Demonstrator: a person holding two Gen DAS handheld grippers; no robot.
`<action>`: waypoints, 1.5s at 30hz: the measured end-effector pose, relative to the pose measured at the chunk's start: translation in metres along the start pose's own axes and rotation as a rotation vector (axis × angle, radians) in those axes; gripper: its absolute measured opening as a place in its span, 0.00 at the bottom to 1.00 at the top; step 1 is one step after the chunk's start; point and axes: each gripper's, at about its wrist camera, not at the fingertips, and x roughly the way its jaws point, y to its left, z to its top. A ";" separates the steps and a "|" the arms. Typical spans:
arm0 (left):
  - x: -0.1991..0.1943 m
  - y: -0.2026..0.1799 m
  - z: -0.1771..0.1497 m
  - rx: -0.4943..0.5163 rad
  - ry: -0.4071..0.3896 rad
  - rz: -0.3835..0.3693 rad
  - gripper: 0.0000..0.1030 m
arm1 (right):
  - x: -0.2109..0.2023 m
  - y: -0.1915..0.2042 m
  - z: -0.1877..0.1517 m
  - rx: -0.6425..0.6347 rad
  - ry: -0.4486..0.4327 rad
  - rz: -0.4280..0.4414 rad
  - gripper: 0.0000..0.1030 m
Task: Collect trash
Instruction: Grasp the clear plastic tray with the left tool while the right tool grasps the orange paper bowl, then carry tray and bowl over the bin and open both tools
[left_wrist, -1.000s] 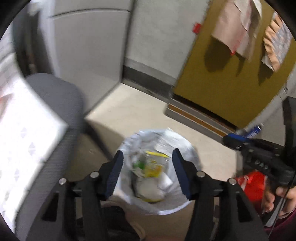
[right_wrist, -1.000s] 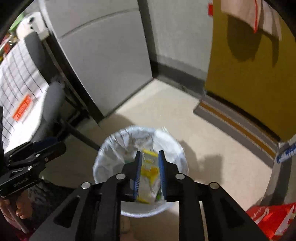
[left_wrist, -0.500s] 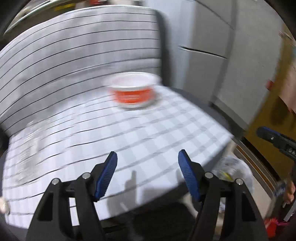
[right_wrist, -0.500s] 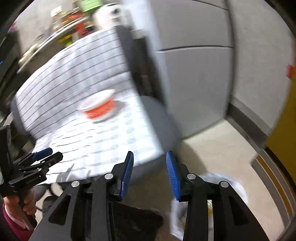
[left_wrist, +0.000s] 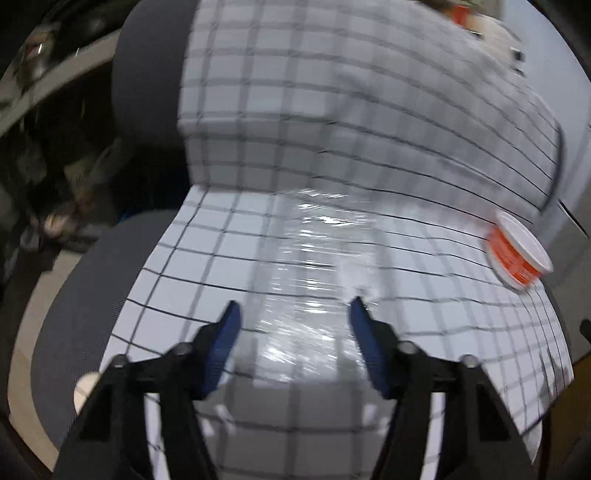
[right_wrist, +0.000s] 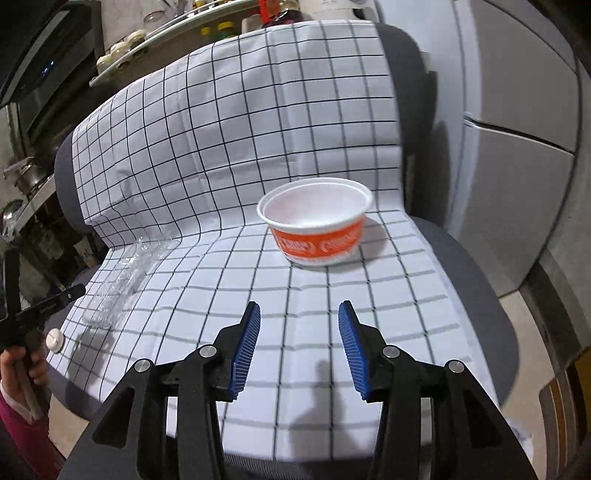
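**Both hands back at the chair, two pieces left to pick up**

You have swung both grippers away from the lined bin on the floor, where a second ago the right one held a yellow wrapper over the opening. That wrapper is gone from its pads, so one piece looks delivered.

Your right gripper (right_wrist: 298, 345) now hangs over the checked cloth (right_wrist: 221, 147) on the chair, its jaws just widened and empty, aimed at the orange and white bowl (right_wrist: 317, 225) standing upright near the back of the seat.

Your left gripper (left_wrist: 295, 347) points down at the clear plastic wrap (left_wrist: 314, 266) lying flat on the cloth. Its jaws are spread, having just narrowed a little, with the wrap below them and nothing pinched. The bowl (left_wrist: 519, 254) sits well off to its right.

Next, probably a grab with each hand.
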 end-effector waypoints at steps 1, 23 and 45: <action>0.005 0.006 0.001 -0.008 0.012 0.000 0.47 | 0.006 0.001 0.002 0.001 0.000 0.002 0.45; 0.062 -0.014 0.003 0.101 0.115 -0.002 0.09 | 0.108 -0.060 0.063 0.341 0.010 -0.064 0.27; -0.070 -0.145 -0.060 0.162 -0.053 -0.283 0.03 | -0.062 -0.082 -0.030 0.308 -0.023 -0.017 0.05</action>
